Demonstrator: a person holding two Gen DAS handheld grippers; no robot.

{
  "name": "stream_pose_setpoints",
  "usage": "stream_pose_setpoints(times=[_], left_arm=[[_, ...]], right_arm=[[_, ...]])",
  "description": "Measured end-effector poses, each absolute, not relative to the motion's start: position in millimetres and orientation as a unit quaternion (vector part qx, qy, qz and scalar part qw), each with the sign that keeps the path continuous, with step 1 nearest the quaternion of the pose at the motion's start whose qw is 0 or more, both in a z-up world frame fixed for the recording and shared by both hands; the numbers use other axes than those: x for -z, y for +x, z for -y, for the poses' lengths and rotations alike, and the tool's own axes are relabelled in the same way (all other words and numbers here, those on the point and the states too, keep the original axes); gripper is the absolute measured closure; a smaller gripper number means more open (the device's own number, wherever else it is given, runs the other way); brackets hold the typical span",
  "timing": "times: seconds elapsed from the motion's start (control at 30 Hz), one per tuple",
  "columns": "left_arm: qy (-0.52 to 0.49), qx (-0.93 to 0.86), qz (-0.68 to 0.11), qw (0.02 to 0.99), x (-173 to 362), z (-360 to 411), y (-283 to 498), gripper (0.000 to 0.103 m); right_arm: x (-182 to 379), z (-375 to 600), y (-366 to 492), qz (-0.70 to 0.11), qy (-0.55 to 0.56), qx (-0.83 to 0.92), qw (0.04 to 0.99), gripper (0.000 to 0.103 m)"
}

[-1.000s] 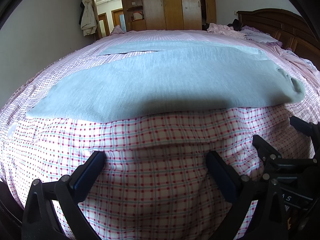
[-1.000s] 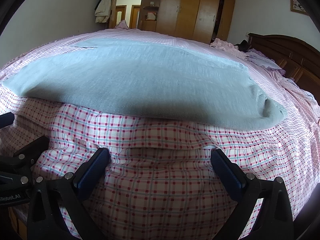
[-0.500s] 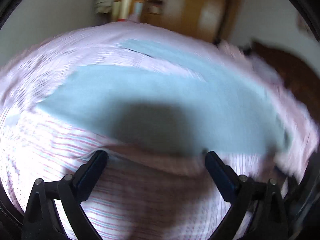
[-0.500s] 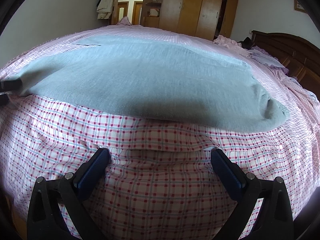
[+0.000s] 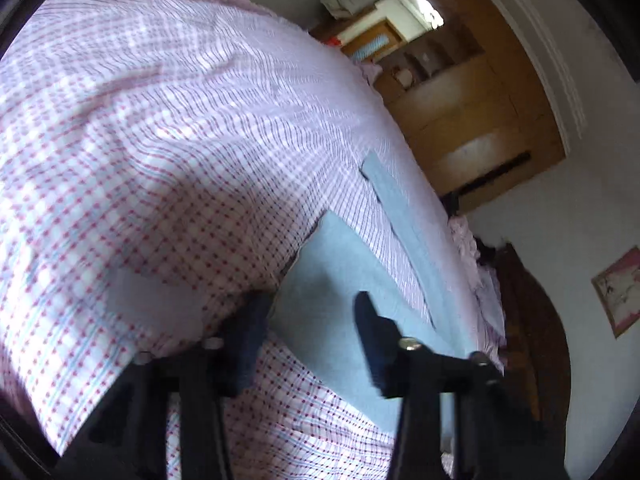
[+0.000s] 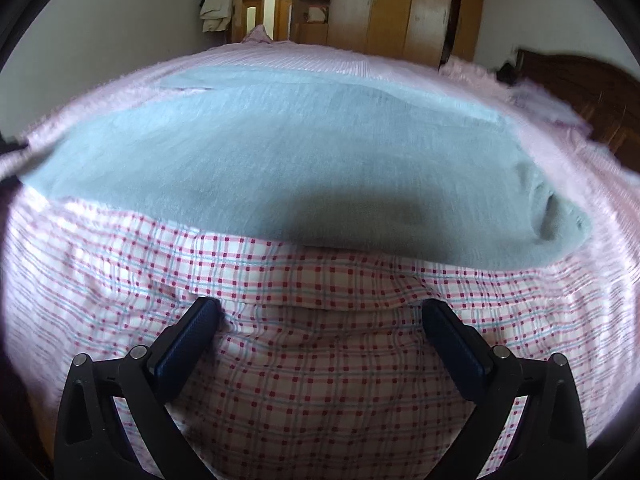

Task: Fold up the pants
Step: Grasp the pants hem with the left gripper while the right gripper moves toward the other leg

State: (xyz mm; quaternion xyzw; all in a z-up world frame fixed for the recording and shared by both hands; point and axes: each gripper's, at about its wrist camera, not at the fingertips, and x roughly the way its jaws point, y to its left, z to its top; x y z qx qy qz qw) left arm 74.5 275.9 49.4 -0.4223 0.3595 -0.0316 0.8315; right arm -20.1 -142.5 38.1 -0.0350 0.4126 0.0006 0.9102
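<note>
L gripper (image 5: 308, 312) rolled sideways, fingers just narrowing over pants (image 5: 340, 280) hem (ungripped); R gripper (image 6: 320, 312) wide.

Pants (image 6: 260, 160): light grey-blue knit, spread flat on the checked bed, filling mid-frame w/ waist end rumpled at right in right wrist view. In left wrist view (image 5: 336, 288) legs run diagonally, lower centre of frame.

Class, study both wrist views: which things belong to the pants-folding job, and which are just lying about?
Job in hand: light blue pants; left tool, jaws just closing, cuff between them; right tool, open.

Lying about: checked bedspread; wardrobe; hanging jacket; headboard.
</note>
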Motion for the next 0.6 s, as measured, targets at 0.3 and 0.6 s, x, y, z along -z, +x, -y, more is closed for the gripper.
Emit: stream_pose_setpoints(times=[0.3,0.6], left_arm=[[-0.398,0.044,-0.386,0.831,-37.0,-249.4,84.9,0.1],[-0.406,0.031,-0.376,0.833,-33.6,-263.9,58.6,0.1]], right_arm=[[-74.2,189.1,-18.4,-0.395,0.056,-0.016,0.917,0.005],[-107.2,295.2,-38.6,-0.335,0.176,0.137,0.915,0.005]])
